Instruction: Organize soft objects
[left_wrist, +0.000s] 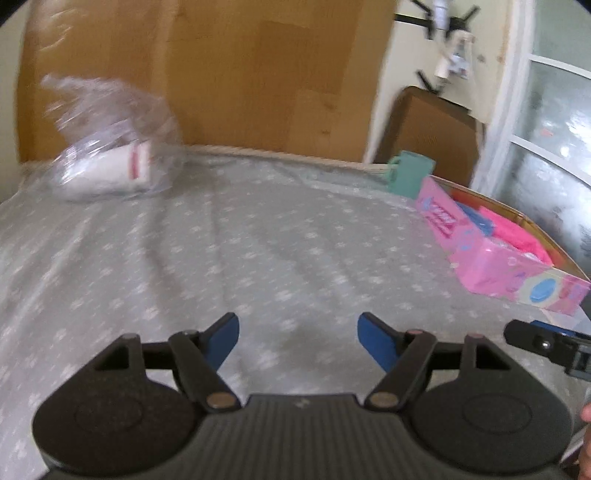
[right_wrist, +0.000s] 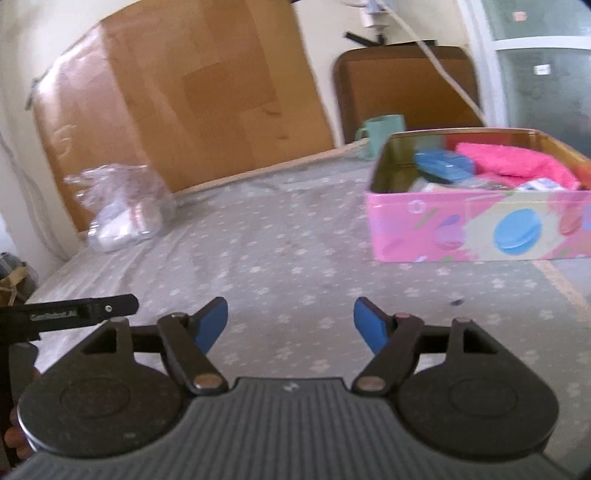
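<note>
A pink tin box (right_wrist: 476, 225) printed with macarons stands on the grey patterned bedsheet (right_wrist: 280, 251) at the right. Inside it lie a pink cloth (right_wrist: 513, 164) and a blue item (right_wrist: 443, 164). The same box (left_wrist: 491, 266) shows at the right edge of the left wrist view. A clear plastic bag (left_wrist: 110, 155) with white soft goods inside lies at the far left of the bed; it is the bag (right_wrist: 122, 214) in the right wrist view too. My left gripper (left_wrist: 298, 338) hangs open over bare sheet, nothing between its blue pads. My right gripper (right_wrist: 290, 325) is open as well, empty, short of the box.
A teal mug (right_wrist: 382, 134) stands behind the box near the bed's far edge. Large cardboard sheets (left_wrist: 229, 74) lean on the wall behind the bed. A brown chair back (right_wrist: 406, 88) stands at the right rear. The other gripper's finger (right_wrist: 74, 314) pokes in at the left.
</note>
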